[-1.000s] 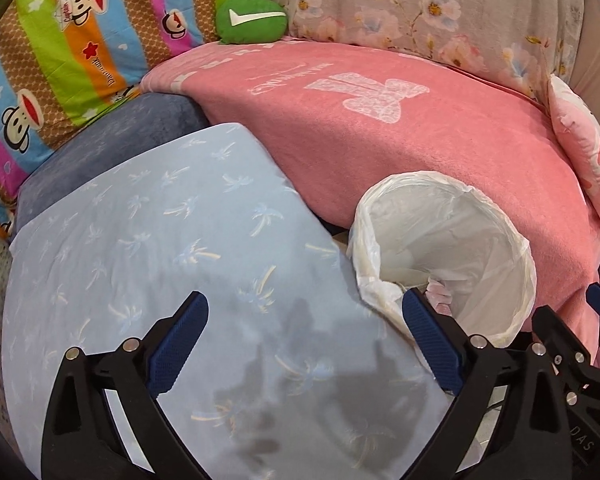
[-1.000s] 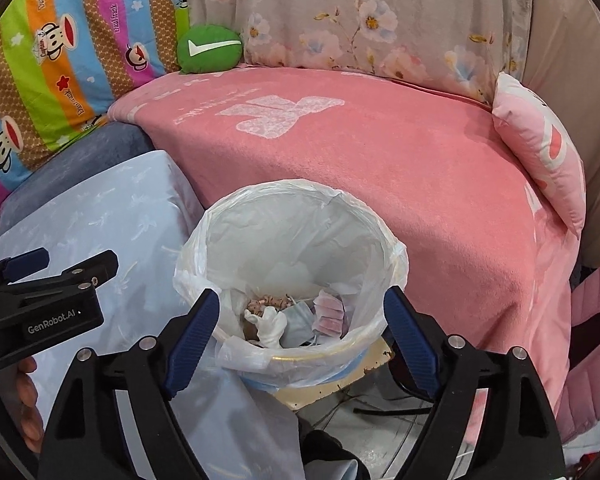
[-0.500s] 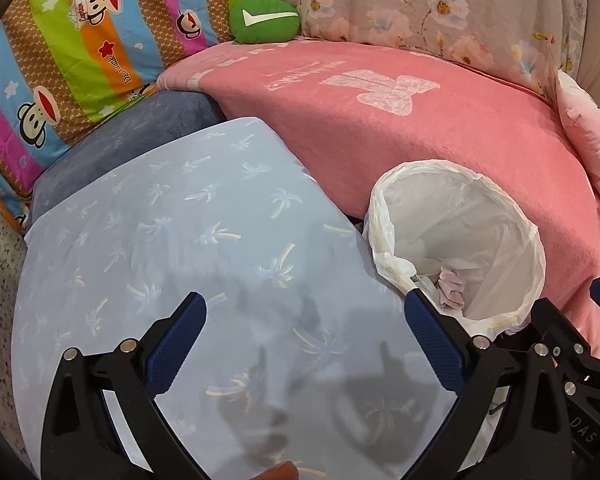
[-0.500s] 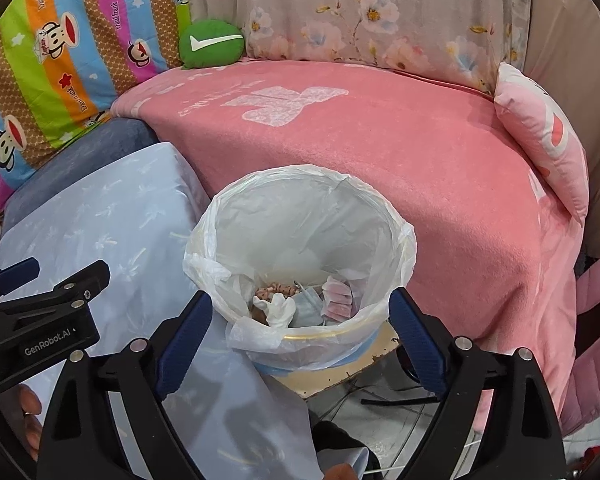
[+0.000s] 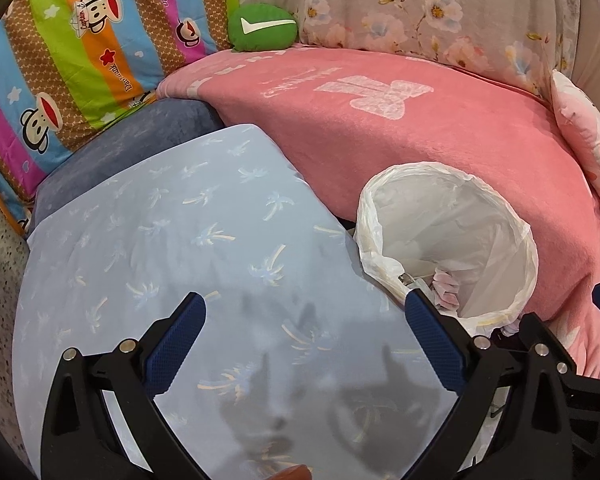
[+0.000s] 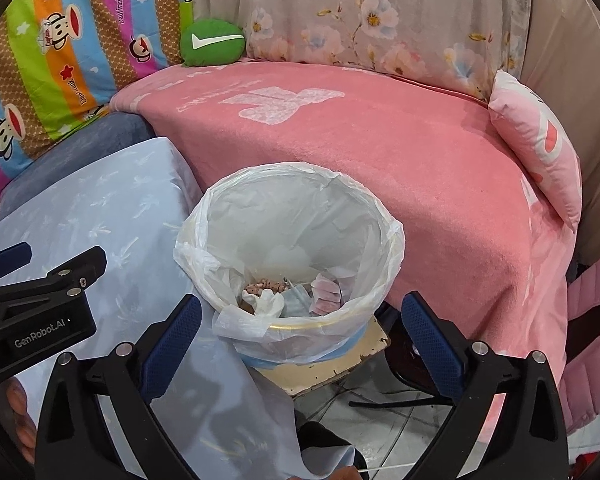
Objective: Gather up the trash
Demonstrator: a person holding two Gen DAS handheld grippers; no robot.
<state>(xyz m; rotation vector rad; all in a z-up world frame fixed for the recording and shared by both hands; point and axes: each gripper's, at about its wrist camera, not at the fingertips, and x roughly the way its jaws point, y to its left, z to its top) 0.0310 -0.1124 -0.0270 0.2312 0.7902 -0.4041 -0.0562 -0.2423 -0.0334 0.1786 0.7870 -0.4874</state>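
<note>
A trash bin lined with a white plastic bag [image 6: 384, 216] stands between a light blue cloth and a pink blanket; it also shows in the left wrist view [image 5: 512, 248]. Crumpled tissues and scraps [image 6: 296, 292] lie at its bottom. My right gripper [image 6: 300, 316] is open and empty, its fingers spread just in front of the bin's near rim. My left gripper [image 5: 304, 320] is open and empty above the light blue cloth [image 5: 172, 240], left of the bin. The left gripper's body shows at the left edge of the right wrist view [image 6: 40, 304].
A pink blanket [image 6: 380, 132] covers the sofa behind the bin. A green cushion [image 6: 214, 42], a striped monkey-print quilt [image 5: 68, 48], a floral cover [image 6: 360, 20] and a pink pillow [image 6: 540, 140] lie around it. A worn board [image 6: 332, 368] sits under the bin, with tiled floor [image 6: 380, 432] below.
Both grippers have drawn back and up a little from the bin and cloth; more of the sofa shows. Both stay open and empty.
</note>
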